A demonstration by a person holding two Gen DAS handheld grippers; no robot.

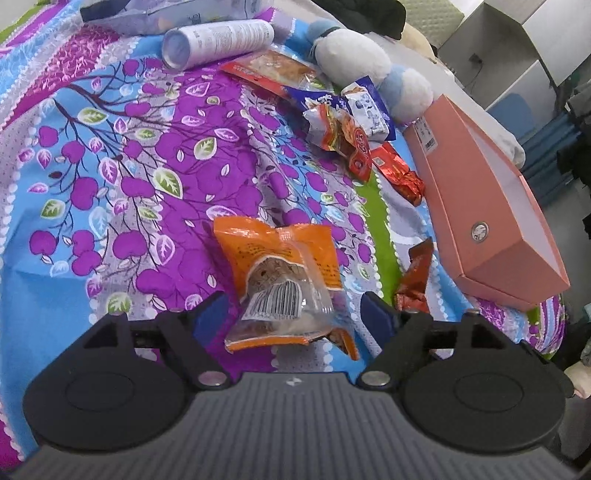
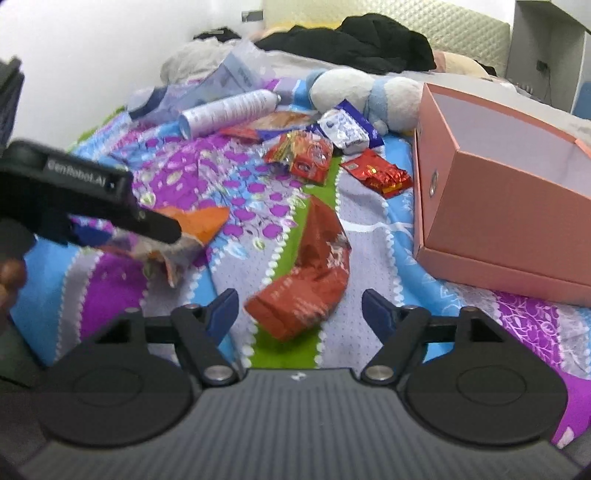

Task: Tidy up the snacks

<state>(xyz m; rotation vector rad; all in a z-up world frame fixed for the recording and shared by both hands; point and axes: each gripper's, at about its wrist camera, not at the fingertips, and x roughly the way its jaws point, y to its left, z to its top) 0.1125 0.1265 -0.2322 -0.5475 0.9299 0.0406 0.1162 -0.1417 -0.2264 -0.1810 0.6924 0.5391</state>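
An orange snack packet [image 1: 284,273] with a clear window and barcode lies on the floral bedspread, between the wide-open fingers of my left gripper [image 1: 293,314]. A red snack packet [image 2: 310,273] lies between the open fingers of my right gripper [image 2: 299,312]; it shows partly in the left wrist view [image 1: 415,277]. The left gripper [image 2: 74,192] appears at the left of the right wrist view, over the orange packet [image 2: 192,229]. An open pink box [image 2: 509,199] stands at the right, also seen in the left wrist view [image 1: 480,199]. Several more packets [image 1: 343,125] lie farther back.
A white cylindrical can [image 1: 218,40] lies at the back beside crumpled plastic bags [image 2: 229,81]. A blue-and-white plush toy [image 1: 369,66] rests behind the packets. Dark clothes [image 2: 354,40] and a padded headboard [image 2: 461,29] are at the far end. White furniture [image 1: 517,48] stands beyond the box.
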